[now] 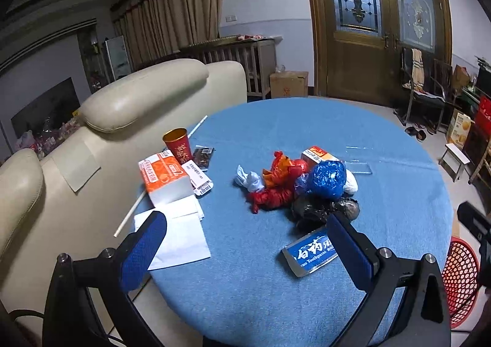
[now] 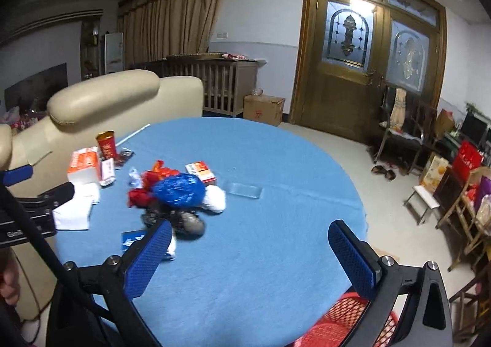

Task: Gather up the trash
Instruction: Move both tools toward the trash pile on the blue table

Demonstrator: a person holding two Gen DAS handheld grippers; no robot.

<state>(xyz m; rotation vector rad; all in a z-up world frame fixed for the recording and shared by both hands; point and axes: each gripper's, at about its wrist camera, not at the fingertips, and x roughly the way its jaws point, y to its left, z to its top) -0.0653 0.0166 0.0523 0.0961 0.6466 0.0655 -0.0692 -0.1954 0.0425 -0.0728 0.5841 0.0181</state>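
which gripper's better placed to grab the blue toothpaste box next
Left. The toothpaste box lies just ahead of the open left gripper, beside its right finger. The right gripper, also open, points at bare tablecloth, with the box off by its left finger.

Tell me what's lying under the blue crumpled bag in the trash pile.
The blue crumpled bag sits atop the pile on a black bag and against a white bag, with red wrappers beside it. Anything directly beneath it is covered.
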